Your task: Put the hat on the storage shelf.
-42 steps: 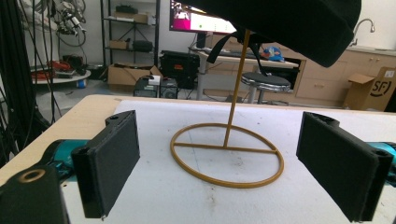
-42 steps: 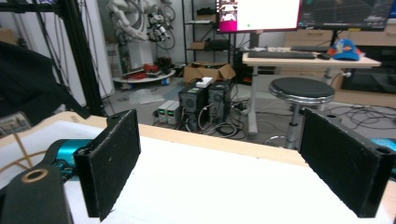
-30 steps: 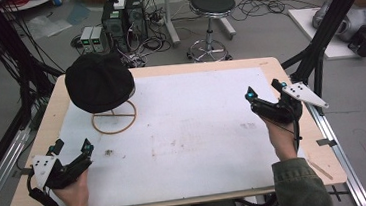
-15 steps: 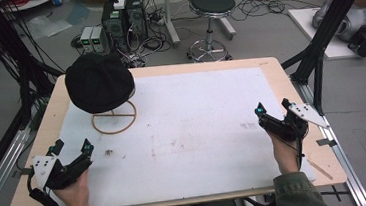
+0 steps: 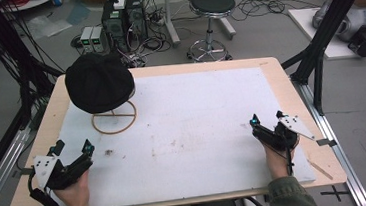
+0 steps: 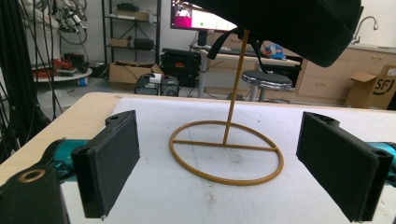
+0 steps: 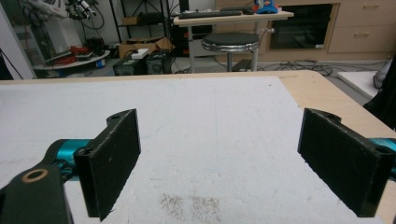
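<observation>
- The left gripper [image 5: 72,150] rests low at the near left corner of the white foam-covered wooden table [image 5: 207,111]; its two black pads [image 6: 108,161] stand wide apart with nothing between them.
- Ahead of those fingers, and a little to their right in the high view, stands a thin brass-coloured wire stand [image 5: 114,120] with a round ring base; in the left gripper view the ring lies on the foam squarely between the jaws, near but not touching them.
- A round black fabric cap [image 5: 99,82] sits on top of the stand's upright rod, above and beyond the left fingers, its brim overhanging the ring.
- The rod runs vertical, so the cap's lift-off axis is straight up; I judge the left hand to be by far the nearer one for any move on it.
- Between the two grippers the foam is bare but for a few brownish stains [image 5: 174,144].
- The right gripper [image 5: 265,121] rests at the near right edge, its black pads [image 7: 114,156] likewise spread and empty, facing open foam; the cap lies well apart from them, far across to their left.
</observation>
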The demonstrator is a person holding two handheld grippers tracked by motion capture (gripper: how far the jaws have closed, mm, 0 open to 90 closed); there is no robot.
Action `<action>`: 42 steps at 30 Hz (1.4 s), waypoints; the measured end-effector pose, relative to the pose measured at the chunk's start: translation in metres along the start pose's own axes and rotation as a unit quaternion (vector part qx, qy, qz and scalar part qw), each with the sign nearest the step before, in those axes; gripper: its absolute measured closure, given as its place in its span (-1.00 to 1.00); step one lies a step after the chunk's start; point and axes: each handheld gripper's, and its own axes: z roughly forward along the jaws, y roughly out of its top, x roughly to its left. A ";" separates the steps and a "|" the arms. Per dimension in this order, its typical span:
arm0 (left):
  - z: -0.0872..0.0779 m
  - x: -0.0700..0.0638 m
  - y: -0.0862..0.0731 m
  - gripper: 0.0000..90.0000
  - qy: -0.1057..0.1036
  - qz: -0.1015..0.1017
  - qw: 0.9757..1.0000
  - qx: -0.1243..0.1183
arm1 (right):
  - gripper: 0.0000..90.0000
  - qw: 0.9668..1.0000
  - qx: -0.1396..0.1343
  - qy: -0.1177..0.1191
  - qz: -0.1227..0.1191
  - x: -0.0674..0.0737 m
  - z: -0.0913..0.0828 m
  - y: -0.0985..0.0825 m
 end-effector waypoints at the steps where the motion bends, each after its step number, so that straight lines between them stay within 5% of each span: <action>1: 0.000 0.000 0.000 -0.70 0.000 0.000 1.000 0.000 | -0.73 1.000 -0.002 0.001 -0.002 0.000 -0.001 0.000; 42: -0.001 0.003 0.000 -0.70 0.000 -0.006 1.000 0.003 | -0.73 1.000 0.010 0.009 0.004 -0.004 0.000 -0.006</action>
